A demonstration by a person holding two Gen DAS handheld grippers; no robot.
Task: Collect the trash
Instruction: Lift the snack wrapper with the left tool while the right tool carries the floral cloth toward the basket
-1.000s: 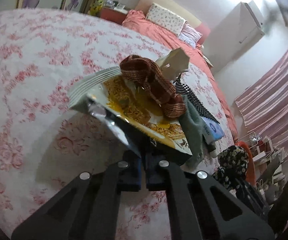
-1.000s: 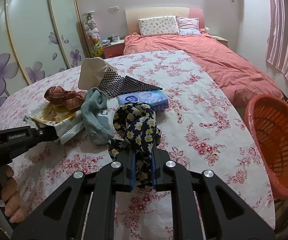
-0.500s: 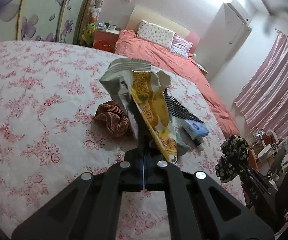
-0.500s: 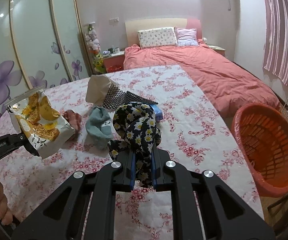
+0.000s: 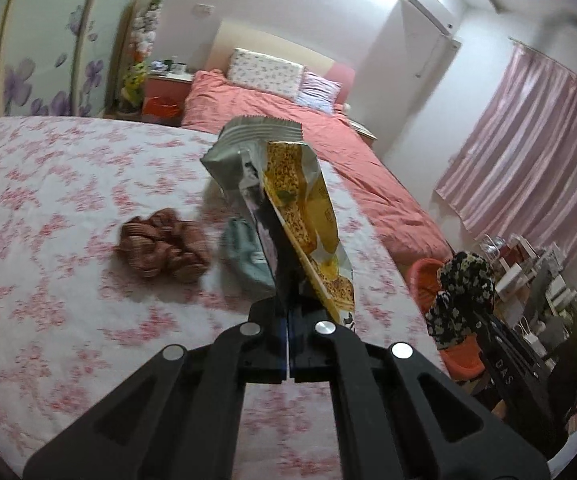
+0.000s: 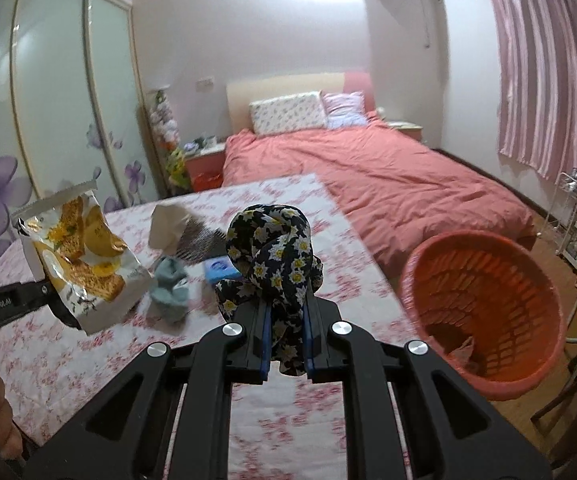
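My left gripper is shut on a yellow and silver snack bag and holds it upright above the floral table; the bag also shows in the right wrist view. My right gripper is shut on a bunched black floral cloth, lifted above the table; the cloth also shows in the left wrist view. An orange basket stands on the floor right of the table, with some scraps inside.
On the table lie a brown woven cloth, a grey-green sock, a blue tissue pack, a black dotted cloth and a beige paper piece. A bed stands behind.
Both grippers have risen from the table with their loads. The snack bag came off the table and now hangs upright; the brown cloth slid off it onto the table.
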